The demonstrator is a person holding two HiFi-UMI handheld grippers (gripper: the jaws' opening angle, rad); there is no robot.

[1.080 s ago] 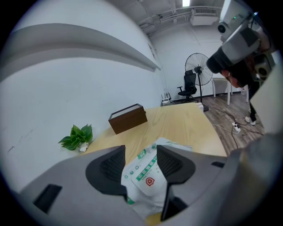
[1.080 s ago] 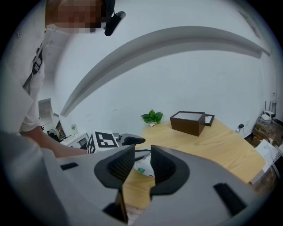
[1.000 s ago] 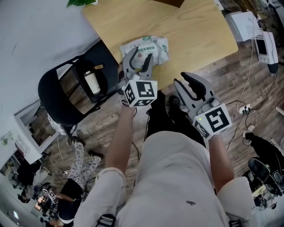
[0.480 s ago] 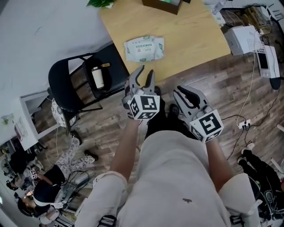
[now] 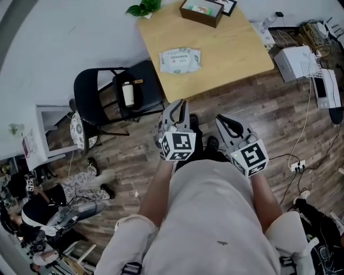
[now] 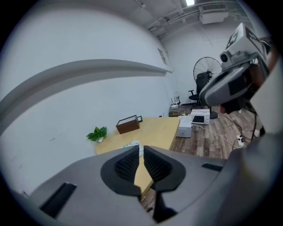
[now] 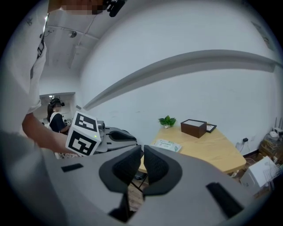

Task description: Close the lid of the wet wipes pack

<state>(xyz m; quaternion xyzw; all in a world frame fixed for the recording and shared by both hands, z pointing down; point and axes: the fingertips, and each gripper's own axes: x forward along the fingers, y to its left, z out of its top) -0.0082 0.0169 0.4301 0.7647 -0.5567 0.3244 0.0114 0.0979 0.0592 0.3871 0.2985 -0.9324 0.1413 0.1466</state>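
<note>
The wet wipes pack (image 5: 180, 59) is white and green and lies flat on the light wooden table (image 5: 236, 48), with its lid down as far as I can tell. It shows small and far off in the left gripper view (image 6: 132, 145) and the right gripper view (image 7: 167, 145). My left gripper (image 5: 177, 105) and right gripper (image 5: 226, 121) hang over the wooden floor, close to my body and well short of the table. Both sets of jaws have just been closing and stand shut with nothing between them (image 6: 140, 148) (image 7: 142, 148).
A brown box (image 5: 201, 12) and a small plant (image 5: 142, 8) stand at the table's far edge. A black chair (image 5: 107, 96) holding a bottle (image 5: 128, 94) stands left of the table. A white machine (image 5: 293, 62) and cables lie on the floor at right.
Both grippers have drawn back from the table toward my body; the left one was over the pack a second ago. Both sets of jaws have narrowed from wide to shut.
</note>
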